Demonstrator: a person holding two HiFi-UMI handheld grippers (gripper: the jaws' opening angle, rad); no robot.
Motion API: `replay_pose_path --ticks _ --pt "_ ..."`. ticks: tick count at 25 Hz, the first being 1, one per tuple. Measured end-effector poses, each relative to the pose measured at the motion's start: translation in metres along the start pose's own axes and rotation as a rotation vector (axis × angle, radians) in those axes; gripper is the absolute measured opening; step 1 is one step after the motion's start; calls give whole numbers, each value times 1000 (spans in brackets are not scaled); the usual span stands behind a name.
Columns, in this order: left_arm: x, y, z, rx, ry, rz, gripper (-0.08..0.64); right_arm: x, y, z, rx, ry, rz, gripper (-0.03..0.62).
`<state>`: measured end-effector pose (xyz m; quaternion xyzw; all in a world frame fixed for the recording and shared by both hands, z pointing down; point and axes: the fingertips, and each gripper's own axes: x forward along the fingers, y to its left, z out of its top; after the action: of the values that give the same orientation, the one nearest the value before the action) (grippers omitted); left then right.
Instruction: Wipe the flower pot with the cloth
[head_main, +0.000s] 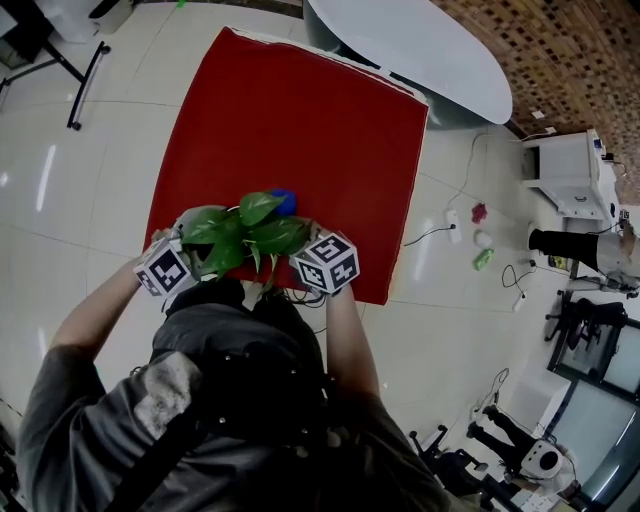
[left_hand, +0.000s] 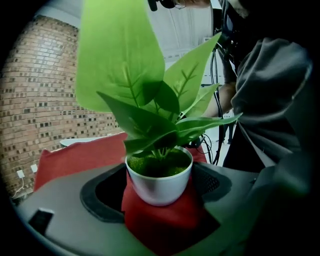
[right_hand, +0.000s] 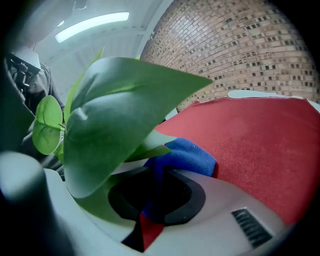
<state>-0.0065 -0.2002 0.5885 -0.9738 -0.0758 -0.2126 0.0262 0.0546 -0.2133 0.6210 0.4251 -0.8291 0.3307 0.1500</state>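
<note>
the white flower pot stands near the close edge of the red tablecloth, its green leaves spreading over both my tools. my left gripper has its jaws set against the pot's two sides, holding it upright. my right gripper has its jaws pinched on a fold of the blue cloth, which bunches just beside the pot under a big leaf. black-and-white square markers cover the cubes on both grippers.
</note>
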Motion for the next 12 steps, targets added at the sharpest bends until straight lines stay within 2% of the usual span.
replay_pose_path --ticks 5,12 --pt "0 0 4 -35 -12 67 434 -3 -3 1 11 -34 -35 58" --pt "-18 -17 -8 -195 1 253 434 -21 1 -8 -21 -48 -35 58"
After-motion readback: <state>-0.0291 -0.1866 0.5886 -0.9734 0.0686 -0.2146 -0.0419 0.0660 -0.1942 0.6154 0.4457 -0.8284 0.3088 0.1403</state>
